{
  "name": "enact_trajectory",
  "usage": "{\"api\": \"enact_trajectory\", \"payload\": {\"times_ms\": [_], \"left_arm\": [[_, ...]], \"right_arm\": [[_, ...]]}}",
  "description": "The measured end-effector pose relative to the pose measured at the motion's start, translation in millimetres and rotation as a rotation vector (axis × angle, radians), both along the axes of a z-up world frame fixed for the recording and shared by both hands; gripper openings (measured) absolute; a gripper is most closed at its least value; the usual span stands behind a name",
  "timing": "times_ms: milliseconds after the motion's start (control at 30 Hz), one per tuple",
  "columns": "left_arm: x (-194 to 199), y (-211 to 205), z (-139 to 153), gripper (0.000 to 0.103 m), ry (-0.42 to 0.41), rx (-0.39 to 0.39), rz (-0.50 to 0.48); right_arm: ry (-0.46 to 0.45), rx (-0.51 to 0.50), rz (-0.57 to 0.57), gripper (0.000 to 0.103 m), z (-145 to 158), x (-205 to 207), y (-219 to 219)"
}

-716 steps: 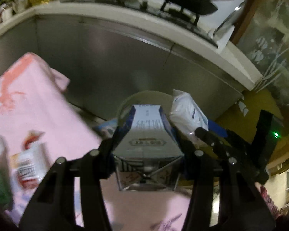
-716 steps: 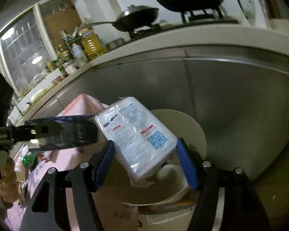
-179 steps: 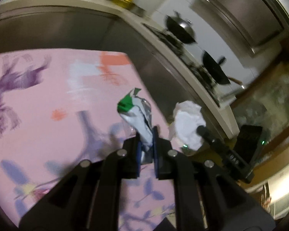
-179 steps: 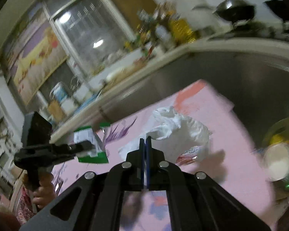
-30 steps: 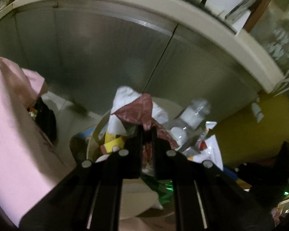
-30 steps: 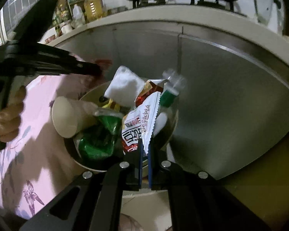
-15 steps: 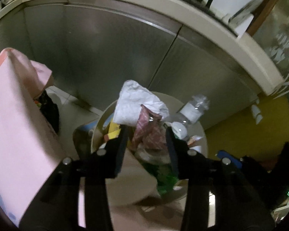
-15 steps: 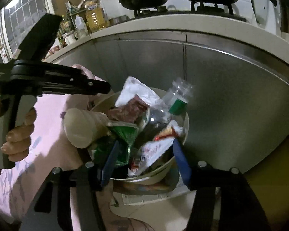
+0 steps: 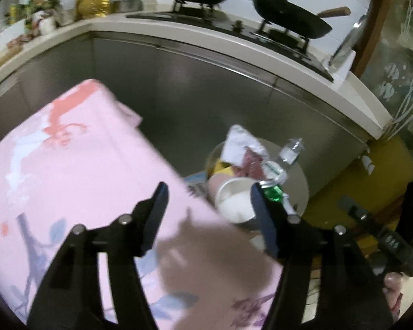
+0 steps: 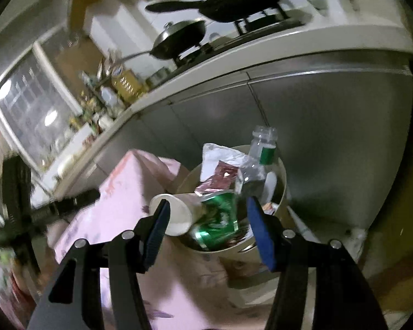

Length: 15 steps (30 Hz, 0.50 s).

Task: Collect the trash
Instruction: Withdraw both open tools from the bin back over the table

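Note:
A round beige trash bin (image 9: 303, 176) stands on the floor beside the pink-clothed table (image 9: 68, 151). It is heaped with a paper cup (image 9: 234, 198), a white tissue (image 9: 238, 145), a dark red wrapper (image 9: 252, 165), a clear bottle (image 9: 289, 154) and a green wrapper (image 9: 274, 194). My left gripper (image 9: 208, 192) hangs over the table's corner, left of the bin, its jaws opening with nothing between them. My right gripper (image 10: 208, 205) is open and empty, short of the bin (image 10: 282, 170), with the cup (image 10: 176, 214), green wrapper (image 10: 217, 220) and bottle (image 10: 258, 159) beyond it.
Steel cabinet fronts (image 9: 206, 90) rise close behind the bin, under a white counter with two black pans (image 9: 289, 13) on a stove. Oil bottles and jars (image 10: 124, 82) crowd the counter's far end. The right gripper's body (image 9: 385, 236) shows at the left wrist view's right edge.
Both grippers opened and dropped their wrappers into the bin. Both then drew back and up; the left swung left over the table's corner.

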<state>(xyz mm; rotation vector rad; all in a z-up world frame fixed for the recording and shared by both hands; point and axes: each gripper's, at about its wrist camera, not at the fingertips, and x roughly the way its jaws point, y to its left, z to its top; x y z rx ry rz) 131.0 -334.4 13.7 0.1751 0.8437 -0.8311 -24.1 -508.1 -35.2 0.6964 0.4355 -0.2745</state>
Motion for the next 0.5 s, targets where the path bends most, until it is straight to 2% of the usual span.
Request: {"api": "enact_trajectory", "payload": {"times_ms": [133, 333, 500], "left_arm": [[-18, 18, 7, 0.076, -0.074, 0.032, 0.010], [-44, 43, 20, 0.086, -0.149, 0.044, 0.026], [-55, 71, 28, 0.090, -0.174, 0.035, 0.082]], "right_arm": [[-0.024, 0.039, -0.043, 0.057, 5, -8, 19], [-0.031, 0.000, -0.036, 0.061, 24, -17, 54], [-0.038, -0.025, -0.023, 0.063, 39, -18, 78]]}}
